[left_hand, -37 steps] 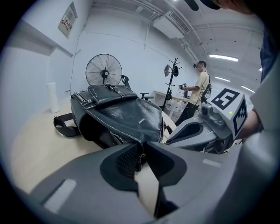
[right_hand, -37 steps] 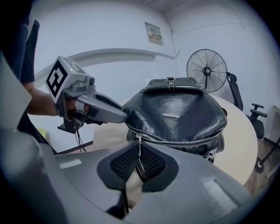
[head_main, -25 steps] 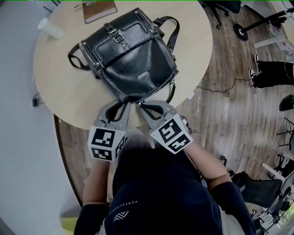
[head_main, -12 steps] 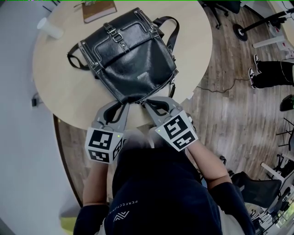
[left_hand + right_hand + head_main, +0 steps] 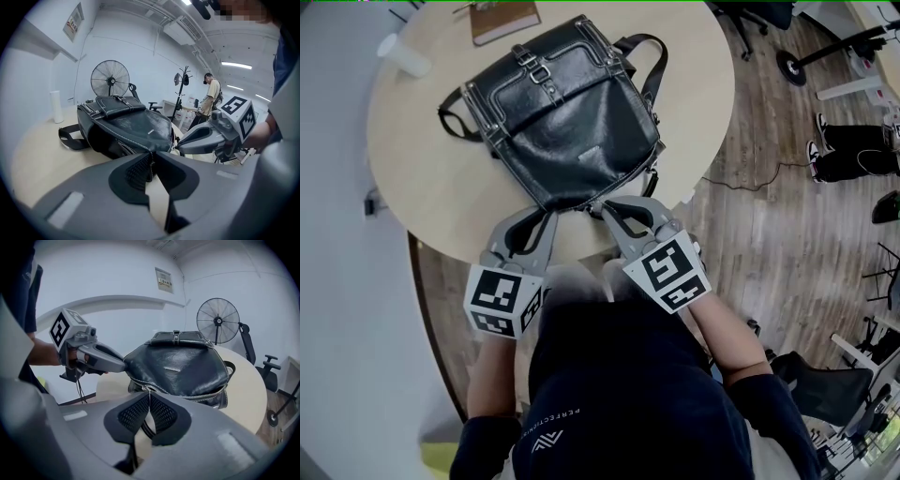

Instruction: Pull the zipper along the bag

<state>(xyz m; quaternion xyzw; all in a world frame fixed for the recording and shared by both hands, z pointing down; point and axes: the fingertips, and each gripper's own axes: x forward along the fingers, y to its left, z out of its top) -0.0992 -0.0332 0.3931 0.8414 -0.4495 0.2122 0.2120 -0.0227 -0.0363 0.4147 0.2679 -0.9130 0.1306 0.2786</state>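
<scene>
A black leather bag (image 5: 562,103) lies on the round wooden table (image 5: 441,187), with its zipped end towards me. My left gripper (image 5: 546,217) is at the bag's near corner. Its jaws have just been closing, and the bag's edge (image 5: 149,157) is pinched between the pads. My right gripper (image 5: 600,208), just to its right, is shut on the small metal zipper pull (image 5: 149,392). From there the zipper (image 5: 201,396) runs off to the right along the bag's side. The left gripper (image 5: 123,365) also shows in the right gripper view, and the right gripper (image 5: 180,143) in the left gripper view.
A white cup (image 5: 403,56) and a brown notebook (image 5: 502,19) sit at the table's far side. The table's near edge is under both grippers. A standing fan (image 5: 110,80) is behind the table. A person's legs (image 5: 853,150) and office chairs are off to the right.
My right gripper has shifted a little to the right along the bag's near end. The left gripper's cube has slid slightly towards me and to the left. The bag has stayed put.
</scene>
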